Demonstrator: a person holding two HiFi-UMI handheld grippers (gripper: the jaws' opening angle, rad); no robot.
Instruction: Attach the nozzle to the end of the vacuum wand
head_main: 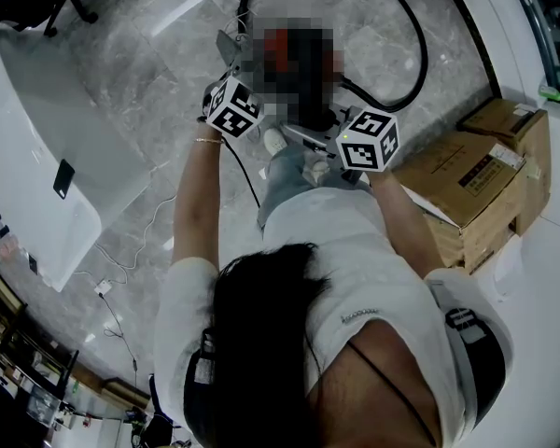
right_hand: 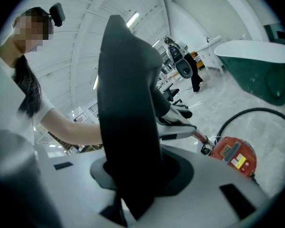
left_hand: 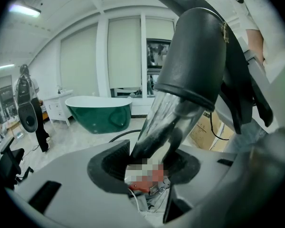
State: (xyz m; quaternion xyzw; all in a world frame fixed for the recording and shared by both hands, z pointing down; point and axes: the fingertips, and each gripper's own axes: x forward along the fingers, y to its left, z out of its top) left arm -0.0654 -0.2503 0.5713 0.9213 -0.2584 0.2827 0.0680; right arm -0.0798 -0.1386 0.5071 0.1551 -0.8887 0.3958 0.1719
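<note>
In the left gripper view a shiny metal wand (left_hand: 160,123) runs up between the jaws of my left gripper (left_hand: 149,169), which is shut on it. Its upper end sits inside the dark grey collar of the nozzle (left_hand: 194,56). The right gripper view has the black nozzle (right_hand: 128,118) standing upright in my right gripper (right_hand: 133,186), with the jaws closed on its lower part. From the head view the left gripper (head_main: 238,68) and right gripper (head_main: 310,144) are close together above the floor. The red vacuum canister (right_hand: 232,156) lies on the floor beyond them.
A black hose (head_main: 413,54) loops over the grey marble floor from the canister. Cardboard boxes (head_main: 476,185) stand at the right, and a white counter (head_main: 56,157) at the left. A green bathtub (left_hand: 97,110) is farther back. The person's legs are right below the grippers.
</note>
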